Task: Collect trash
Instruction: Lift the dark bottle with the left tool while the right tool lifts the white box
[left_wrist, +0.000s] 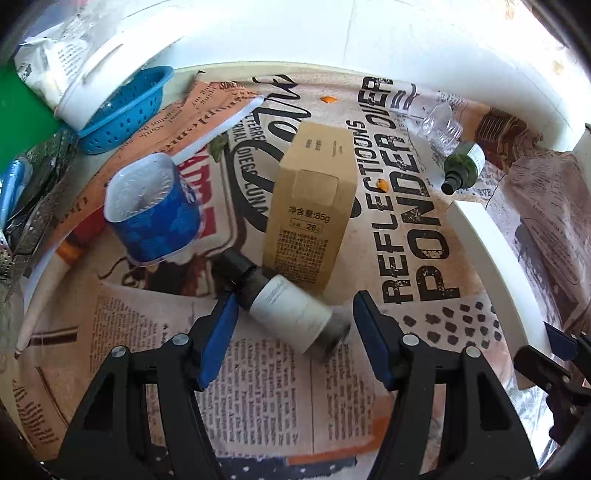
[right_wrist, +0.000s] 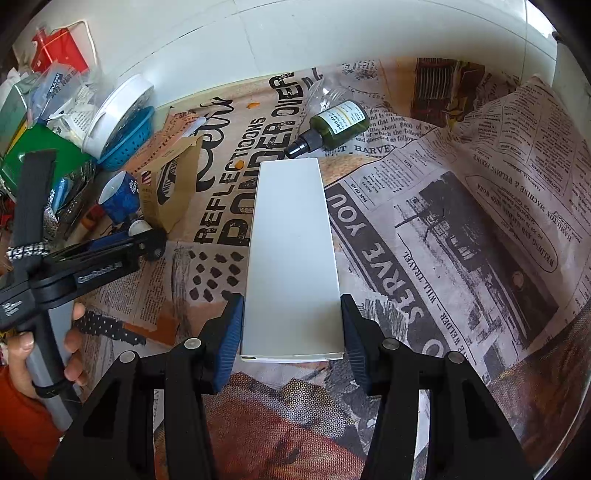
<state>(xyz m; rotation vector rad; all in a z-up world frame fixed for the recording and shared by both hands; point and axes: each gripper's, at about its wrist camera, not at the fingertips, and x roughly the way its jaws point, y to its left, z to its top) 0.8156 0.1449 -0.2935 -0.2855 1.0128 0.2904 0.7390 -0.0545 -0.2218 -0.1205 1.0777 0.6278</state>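
My left gripper (left_wrist: 293, 314) is open, its fingers on either side of a small white bottle with a black cap (left_wrist: 284, 299) lying on the newspaper. Behind it stand a tan cardboard box (left_wrist: 312, 206) and a tipped blue cup (left_wrist: 155, 210). A green bottle (left_wrist: 463, 166) and a clear plastic bottle (left_wrist: 441, 123) lie at the far right. My right gripper (right_wrist: 291, 332) is shut on a long white box (right_wrist: 291, 258) and holds it flat. The green bottle (right_wrist: 340, 123) lies just beyond the box's far end. The left gripper (right_wrist: 110, 254) shows at the left.
Newspaper covers the table (left_wrist: 258, 387). A blue colander (left_wrist: 123, 110) and a white tub (left_wrist: 88, 74) stand at the back left by a green box (left_wrist: 18, 118) and clutter. A white wall (left_wrist: 332, 33) runs behind. Newspaper rises in folds at the right (right_wrist: 517, 147).
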